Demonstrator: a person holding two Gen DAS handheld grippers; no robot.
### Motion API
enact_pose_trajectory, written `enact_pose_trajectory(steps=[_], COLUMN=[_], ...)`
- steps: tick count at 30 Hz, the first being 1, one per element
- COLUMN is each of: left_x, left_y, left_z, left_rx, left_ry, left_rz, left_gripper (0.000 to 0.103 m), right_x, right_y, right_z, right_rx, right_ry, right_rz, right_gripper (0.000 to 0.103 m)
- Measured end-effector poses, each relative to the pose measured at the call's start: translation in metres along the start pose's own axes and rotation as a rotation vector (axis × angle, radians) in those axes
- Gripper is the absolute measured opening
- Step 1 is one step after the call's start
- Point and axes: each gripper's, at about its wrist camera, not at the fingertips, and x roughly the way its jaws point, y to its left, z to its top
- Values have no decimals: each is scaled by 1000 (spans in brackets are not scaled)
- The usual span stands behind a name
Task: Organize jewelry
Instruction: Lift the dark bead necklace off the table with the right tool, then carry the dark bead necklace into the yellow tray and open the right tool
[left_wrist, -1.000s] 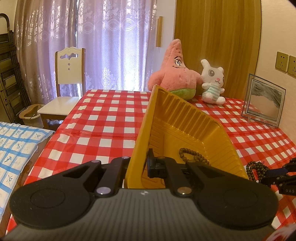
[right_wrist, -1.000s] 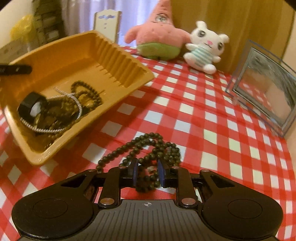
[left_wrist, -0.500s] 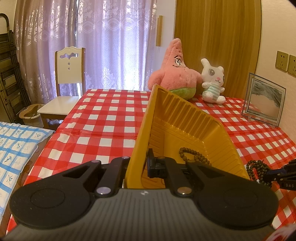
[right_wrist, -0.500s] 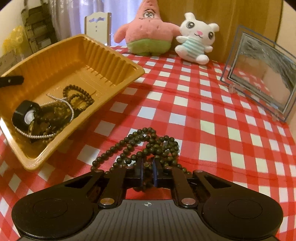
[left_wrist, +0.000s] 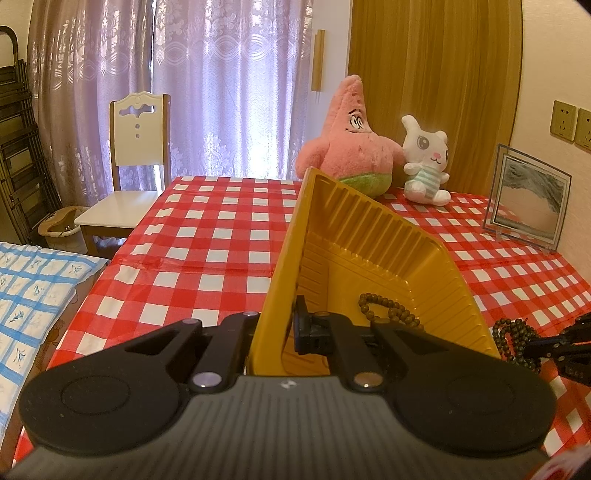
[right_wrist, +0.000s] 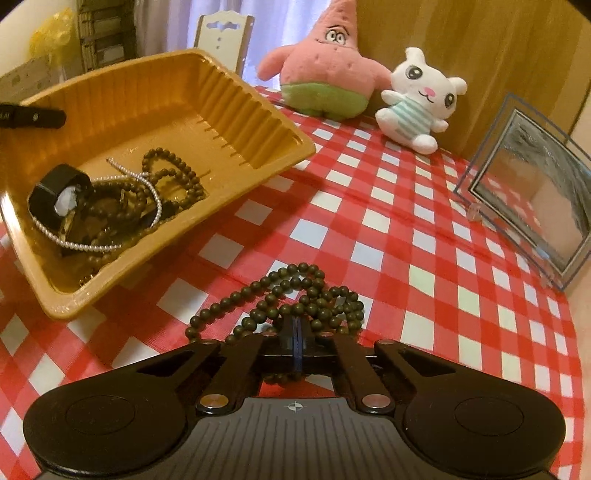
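The yellow tray (right_wrist: 255, 122), tilted near the bench's left edge, is pinched at its rim by the left tongs (left_wrist: 286, 325); jewelry could spill if it slips. The bead necklace (right_wrist: 295, 299), mid-bench, is pinched by the just-closed right tongs (right_wrist: 297, 332); loose loops could snag.

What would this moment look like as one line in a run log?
left tongs: shut on yellow tray rim, tilted | right tongs: just closed on dark bead necklace on the checked tablecloth | next: probably into tray
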Motion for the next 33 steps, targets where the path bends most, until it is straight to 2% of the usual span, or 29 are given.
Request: enact_pose_trajectory(steps=[6,15,23,27,30,33], left_x=[0,0,1,1,1,1], left_y=[1,0,0,0,-2,-3], left_z=[-1,0,-3,-4,-3,-1], left_rx=[0,2,3,3,2,2], left_ry=[1,1,-1,-2,-4,-4], left_rz=[0,1,-1,-2,-4,-5], left_gripper=[6,6,6,6,5,5], right_x=[-12,-52,-74,-77,-74,-64], right_y=[-15,-26,-29,-31,-29,-18], right_z=[3,11,30,44,55,67], right_rx=[130,244,358,434,474,459], right_ry=[-22,-119,-200,-231,-240,-226], right_rz=[35,105,246,343,409,451], right_gripper=[0,0,0,0,0,0])
